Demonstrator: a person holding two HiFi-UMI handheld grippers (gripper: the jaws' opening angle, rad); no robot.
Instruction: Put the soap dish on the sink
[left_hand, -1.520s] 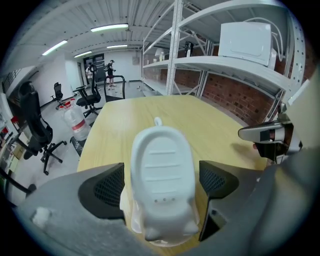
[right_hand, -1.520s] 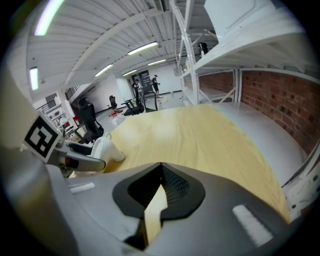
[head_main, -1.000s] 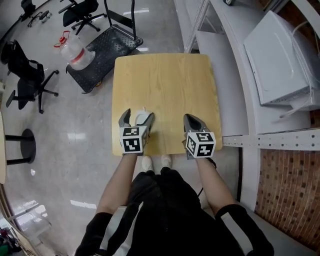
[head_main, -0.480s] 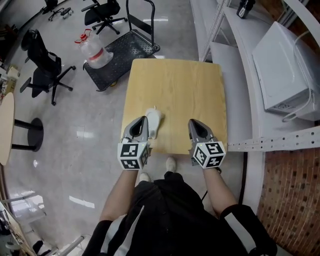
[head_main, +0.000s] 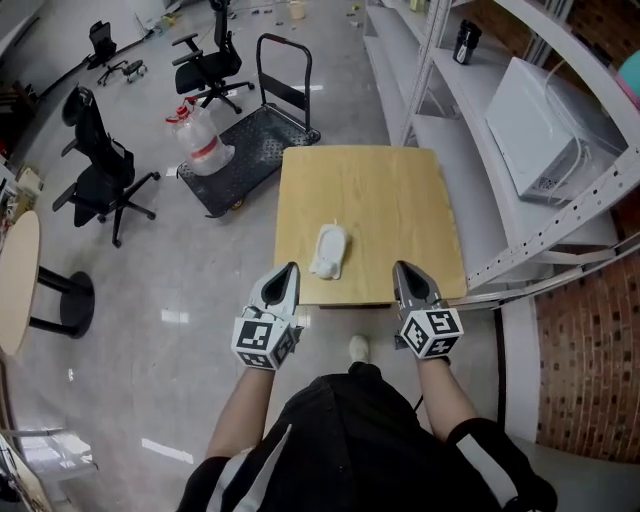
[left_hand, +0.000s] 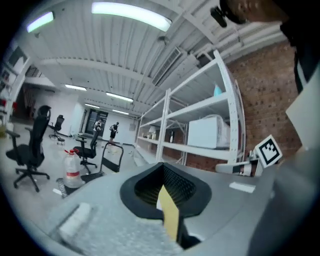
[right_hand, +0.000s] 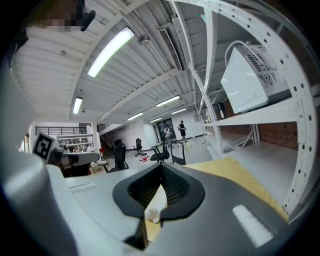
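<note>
You stand in a large workshop with a glossy grey floor, and a square wooden table (head_main: 400, 200) sits straight ahead of you. In the head view, white shelving (head_main: 455, 110) runs along the table's right edge, and a flat trolley (head_main: 250, 140) carrying a water jug (head_main: 203, 140) stands off its far left corner. The soap dish (head_main: 328, 250) lies on the tabletop close to the near edge, left of its middle, and nothing touches it. Your left gripper (head_main: 290, 270) hangs just off that near edge, in front of the dish and apart from it. Your right gripper (head_main: 404, 268) hangs off the same edge, further toward the right corner. Both point across the table.

In the left gripper view the jaws are pressed together with nothing between them. Only a thin yellow strip of table edge shows through the slit.

In the right gripper view those jaws are also together and hold nothing. The tabletop stretches away on the right, and a small pale shape in the slit may be the dish, though I can't be sure.

No sink shows in any view. As I read it, the task is not done: you have yet to grip the dish, carry it to a sink and set it down.
</note>
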